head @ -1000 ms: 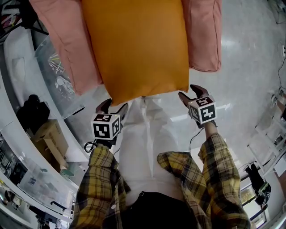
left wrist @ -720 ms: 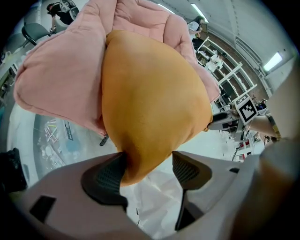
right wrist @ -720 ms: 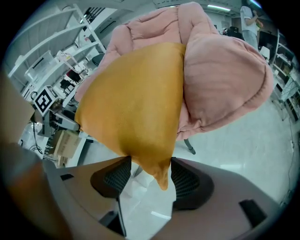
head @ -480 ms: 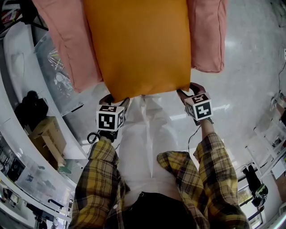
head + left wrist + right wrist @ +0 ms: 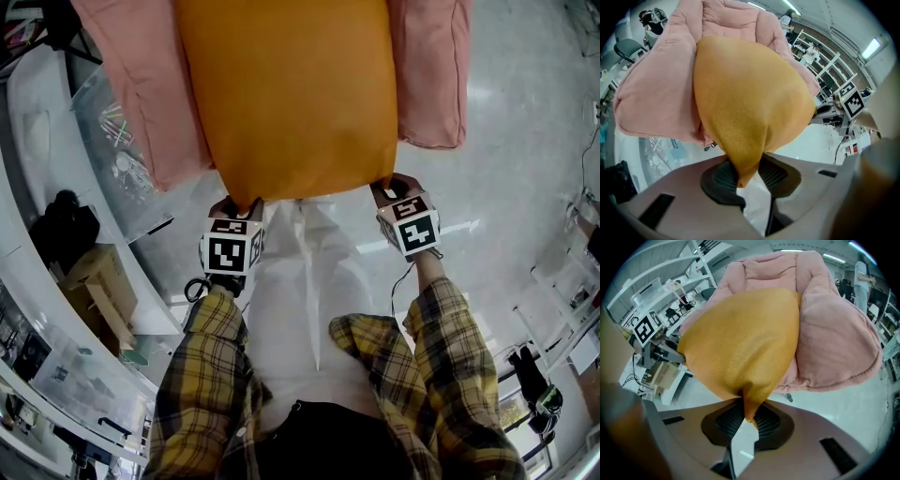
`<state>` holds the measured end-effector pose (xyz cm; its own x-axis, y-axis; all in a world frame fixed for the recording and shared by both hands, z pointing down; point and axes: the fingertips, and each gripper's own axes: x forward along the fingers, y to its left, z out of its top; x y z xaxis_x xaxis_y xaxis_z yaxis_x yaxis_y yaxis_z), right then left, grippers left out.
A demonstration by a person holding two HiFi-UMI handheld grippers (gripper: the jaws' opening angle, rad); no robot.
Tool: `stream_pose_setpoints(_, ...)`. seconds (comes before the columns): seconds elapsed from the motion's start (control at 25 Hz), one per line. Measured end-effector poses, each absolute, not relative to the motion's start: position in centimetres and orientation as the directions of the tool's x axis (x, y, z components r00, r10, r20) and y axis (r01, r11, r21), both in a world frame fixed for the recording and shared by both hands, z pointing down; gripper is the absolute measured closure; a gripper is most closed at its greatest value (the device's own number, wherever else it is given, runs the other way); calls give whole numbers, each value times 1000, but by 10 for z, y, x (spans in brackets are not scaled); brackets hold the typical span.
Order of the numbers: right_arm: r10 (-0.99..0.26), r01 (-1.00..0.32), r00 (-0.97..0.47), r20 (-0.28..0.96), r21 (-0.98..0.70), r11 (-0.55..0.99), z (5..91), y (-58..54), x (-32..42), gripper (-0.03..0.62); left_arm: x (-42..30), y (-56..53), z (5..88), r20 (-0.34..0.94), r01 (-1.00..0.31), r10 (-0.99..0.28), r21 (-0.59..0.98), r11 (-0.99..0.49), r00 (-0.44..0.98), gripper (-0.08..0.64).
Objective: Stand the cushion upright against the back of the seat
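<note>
The left gripper (image 5: 746, 174) and right gripper (image 5: 748, 418) have just closed, each pinching a near corner of the cushion (image 5: 286, 94), at its 7 and 5 o'clock. The cushion lies on the seat (image 5: 427, 84). Such thin corner grips could slip under its weight when lifted. In the head view the seat's back is cut off at 12 o'clock.

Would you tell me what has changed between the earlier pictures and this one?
Both grippers edged forward to the near corners of the orange cushion. The jaws of the left gripper and the right gripper have just been closing and now pinch one corner each. The cushion lies as before on the pink seat, not yet raised.
</note>
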<state>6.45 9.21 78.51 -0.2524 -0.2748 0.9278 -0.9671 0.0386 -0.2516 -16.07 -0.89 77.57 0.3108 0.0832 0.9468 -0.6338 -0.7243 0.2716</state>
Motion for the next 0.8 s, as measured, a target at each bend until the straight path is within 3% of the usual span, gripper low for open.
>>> stream_pose_setpoints(0.8, -387, -968, -227, 894, -251, -12, 684, 85, 56, 545, -162, -23, 676, 915, -662, -30, 269, -699, 403, 482)
